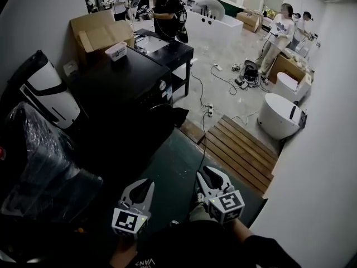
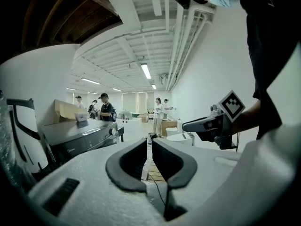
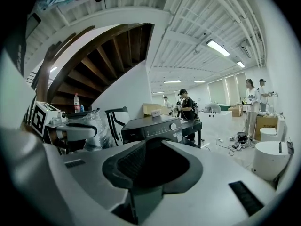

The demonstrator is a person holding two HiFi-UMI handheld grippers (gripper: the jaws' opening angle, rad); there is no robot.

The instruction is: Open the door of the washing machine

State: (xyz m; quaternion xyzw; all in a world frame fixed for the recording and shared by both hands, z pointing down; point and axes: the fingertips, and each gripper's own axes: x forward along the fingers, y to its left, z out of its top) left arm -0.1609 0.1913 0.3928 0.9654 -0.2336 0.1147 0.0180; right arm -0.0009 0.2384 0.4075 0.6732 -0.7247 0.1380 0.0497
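**Approach: door not yet reached**

Washing machine [image 1: 131,85] ahead, well apart from both grippers. Left gripper [image 1: 146,186] fingers pressed nearly together, empty; right gripper [image 1: 211,176] fingers moderately apart, empty. Next, likely: step closer, hook right fingers behind door edge, pull outward.

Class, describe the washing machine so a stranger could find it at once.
Along the white wall at the head view's left stands a row of things. The washing machine is the big black cabinet between the cardboard box and the plastic-wrapped bundle. Only it has a small white box on top and a round knob in front.
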